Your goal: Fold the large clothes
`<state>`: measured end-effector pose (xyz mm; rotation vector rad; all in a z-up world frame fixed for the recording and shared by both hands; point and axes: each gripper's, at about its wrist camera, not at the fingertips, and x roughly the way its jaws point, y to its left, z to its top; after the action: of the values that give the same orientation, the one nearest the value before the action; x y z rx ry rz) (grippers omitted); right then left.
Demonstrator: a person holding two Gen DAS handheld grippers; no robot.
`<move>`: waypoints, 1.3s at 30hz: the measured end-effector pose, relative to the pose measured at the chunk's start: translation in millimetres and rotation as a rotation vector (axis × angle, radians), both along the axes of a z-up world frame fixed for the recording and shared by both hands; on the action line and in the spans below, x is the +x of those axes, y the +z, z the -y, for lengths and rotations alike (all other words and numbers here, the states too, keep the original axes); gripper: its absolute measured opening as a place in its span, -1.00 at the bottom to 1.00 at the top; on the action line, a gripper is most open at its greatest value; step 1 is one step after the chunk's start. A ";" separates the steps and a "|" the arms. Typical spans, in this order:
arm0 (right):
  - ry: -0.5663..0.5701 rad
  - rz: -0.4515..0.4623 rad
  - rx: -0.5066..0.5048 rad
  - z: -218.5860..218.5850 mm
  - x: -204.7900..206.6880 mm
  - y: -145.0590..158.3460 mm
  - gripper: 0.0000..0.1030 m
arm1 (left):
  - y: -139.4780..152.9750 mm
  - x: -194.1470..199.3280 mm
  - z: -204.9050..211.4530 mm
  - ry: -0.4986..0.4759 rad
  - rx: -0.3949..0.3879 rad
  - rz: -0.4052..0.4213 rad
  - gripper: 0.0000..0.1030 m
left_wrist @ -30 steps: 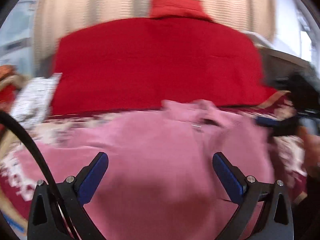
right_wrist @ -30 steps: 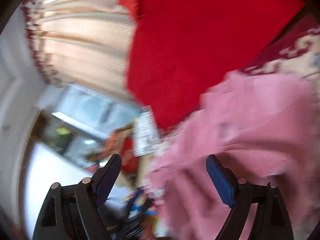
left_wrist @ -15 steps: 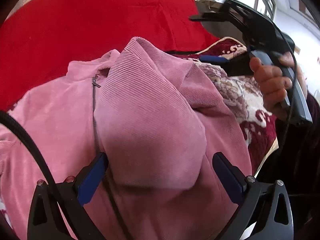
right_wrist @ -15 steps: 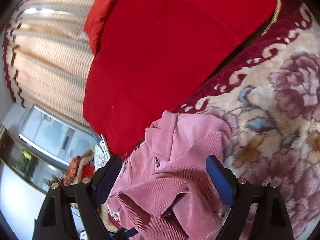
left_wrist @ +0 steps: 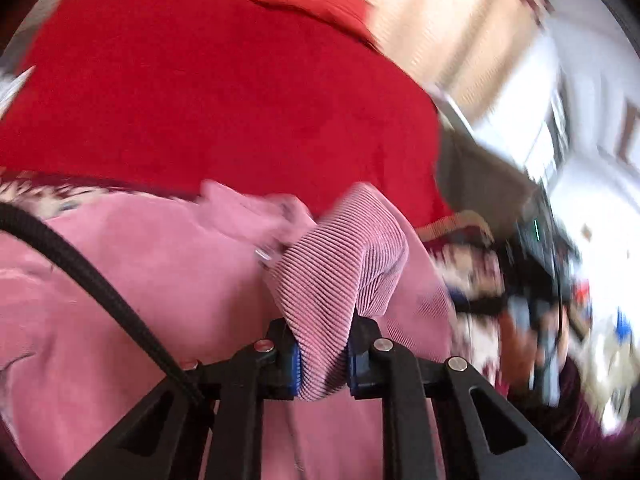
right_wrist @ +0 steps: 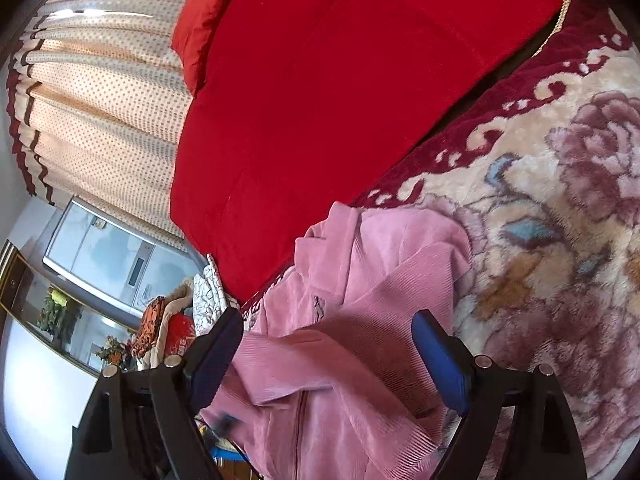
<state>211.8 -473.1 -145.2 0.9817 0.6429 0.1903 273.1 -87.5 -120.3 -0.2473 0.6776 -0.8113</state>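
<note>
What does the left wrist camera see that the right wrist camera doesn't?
Only the left wrist view shows the left gripper, jaws closing on a ribbed fold of the pink jacket, and a black cable. Only the right wrist view shows the right gripper with jaws wide apart over the jacket, the big flowers on the blanket, and a glass cabinet. Both show the pink jacket, the red quilt and the dotted curtain.
</note>
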 end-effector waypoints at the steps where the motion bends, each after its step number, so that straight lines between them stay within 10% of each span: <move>1: 0.011 -0.001 0.007 -2.4 1.5 -1.4 0.72 | -1.3 10.2 -13.8 0.054 -0.030 -0.031 -0.67; 5: 0.054 -0.011 -0.019 -18.8 8.2 -2.3 0.72 | -14.9 34.6 -39.6 0.215 0.026 -0.119 -0.57; 9: 0.101 -0.003 -0.067 -37.1 13.1 1.3 0.72 | -20.2 35.0 -68.3 0.335 -0.046 -0.189 0.52; 14: 0.153 0.006 -0.132 -60.5 16.9 2.3 0.70 | -19.5 36.5 -98.8 0.408 -0.123 -0.217 0.56; 24: 0.328 -0.050 -0.065 -105.6 35.8 -21.5 0.63 | -27.6 33.9 -69.5 0.260 -0.087 -0.290 0.71; 28: 0.430 0.030 -0.023 -122.4 32.5 -12.8 0.63 | -41.6 39.6 -73.9 0.231 -0.190 -0.385 0.71; 30: 0.402 0.035 -0.036 -117.8 32.7 -12.1 0.63 | -46.3 42.8 -72.2 0.228 -0.227 -0.394 0.38; 31: 0.380 0.025 -0.051 -115.0 33.0 -13.3 0.63 | -46.4 44.0 -71.9 0.222 -0.240 -0.390 -0.34; 33: 0.334 0.000 -0.079 -108.6 34.3 -16.4 0.63 | -45.4 45.6 -68.6 0.204 -0.230 -0.379 -0.93; 39: 0.255 -0.055 -0.215 -105.1 35.0 -17.9 0.63 | -14.4 37.5 -62.4 0.195 -0.224 -0.206 -0.92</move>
<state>246.8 -368.0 -163.2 0.6989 0.8215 0.3128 310.6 -25.1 -134.7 -0.5978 0.7423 -0.6793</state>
